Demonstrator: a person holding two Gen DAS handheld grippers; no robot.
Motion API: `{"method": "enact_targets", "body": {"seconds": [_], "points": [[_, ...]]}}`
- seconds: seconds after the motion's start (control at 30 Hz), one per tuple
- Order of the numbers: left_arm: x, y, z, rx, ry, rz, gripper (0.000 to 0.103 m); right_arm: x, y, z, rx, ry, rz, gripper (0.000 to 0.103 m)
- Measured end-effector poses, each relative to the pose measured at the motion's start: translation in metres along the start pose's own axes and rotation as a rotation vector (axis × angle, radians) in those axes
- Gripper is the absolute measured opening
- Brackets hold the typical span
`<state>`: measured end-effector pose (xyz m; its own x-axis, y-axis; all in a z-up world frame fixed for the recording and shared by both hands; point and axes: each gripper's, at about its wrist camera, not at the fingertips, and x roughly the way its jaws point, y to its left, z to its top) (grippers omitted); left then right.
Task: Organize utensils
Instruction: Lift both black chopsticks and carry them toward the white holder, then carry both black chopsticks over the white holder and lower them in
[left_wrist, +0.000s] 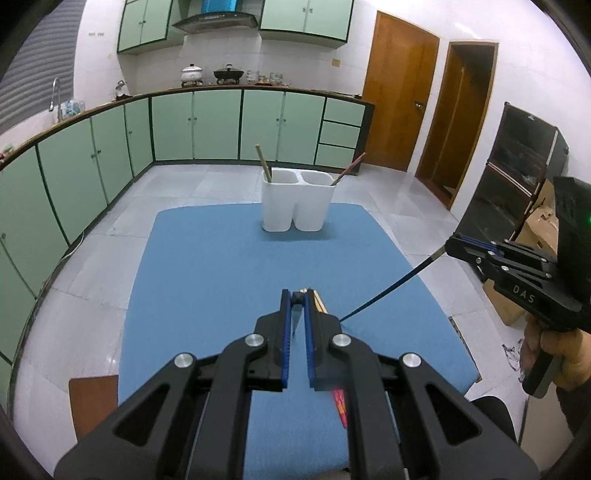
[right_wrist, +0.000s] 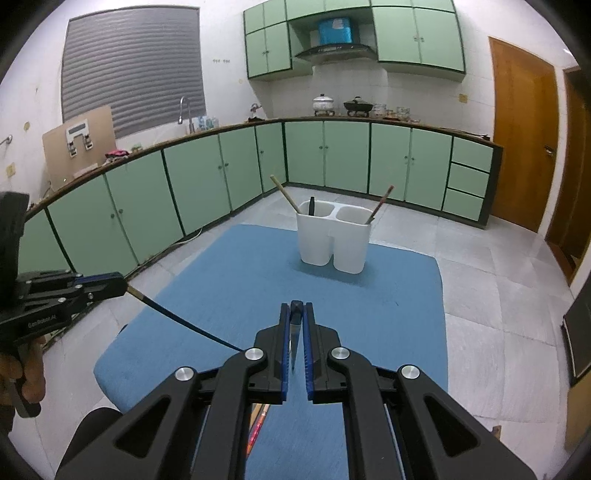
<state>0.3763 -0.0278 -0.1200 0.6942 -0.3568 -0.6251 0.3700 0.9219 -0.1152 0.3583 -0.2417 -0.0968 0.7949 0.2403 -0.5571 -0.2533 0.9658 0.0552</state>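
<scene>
Left claw (left_wrist: 296, 295), nearest the lens, is clenched on a black chopstick (right_wrist: 177, 317), which slants down toward the blue surface (left_wrist: 207, 277). The right claw (right_wrist: 296, 306), at 3 o'clock in the left wrist view, is likewise clamped on a second black chopstick (left_wrist: 391, 288). Both sticks are off the surface and well short of the white two-cup holder (left_wrist: 297, 210), which stands at 12 o'clock on the far edge. Some sorting looks done: a wooden stick (left_wrist: 264, 164) leans in the holder's left cup, a reddish stick (left_wrist: 349, 169) in the right, and a dark utensil (right_wrist: 312, 206) shows in the left cup from the right wrist view. Left to do, I judge: carry the two held sticks to a cup, then deal with the pale wooden chopsticks (left_wrist: 317, 301) and the red chopsticks (left_wrist: 339, 404) lying under the left claw at 6 o'clock.
</scene>
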Motion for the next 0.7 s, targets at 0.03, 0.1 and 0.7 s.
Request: {"method": "enact_targets", "body": {"seconds": [0.03,0.1,0.7], "points": [[0.002,0.0,0.004,0.003,0.003,-0.001,0.006,0.002,0.001,0.002,-0.004,0.003,0.0,0.007],[0.005,0.0,0.009,0.006,0.007,-0.004,0.006,0.007,0.0,0.01,-0.013,0.016,0.004,0.007],[0.004,0.001,0.075,0.031,-0.057,-0.003,0.006,0.0,0.002,0.069,-0.041,-0.004,0.0,0.007]]}}
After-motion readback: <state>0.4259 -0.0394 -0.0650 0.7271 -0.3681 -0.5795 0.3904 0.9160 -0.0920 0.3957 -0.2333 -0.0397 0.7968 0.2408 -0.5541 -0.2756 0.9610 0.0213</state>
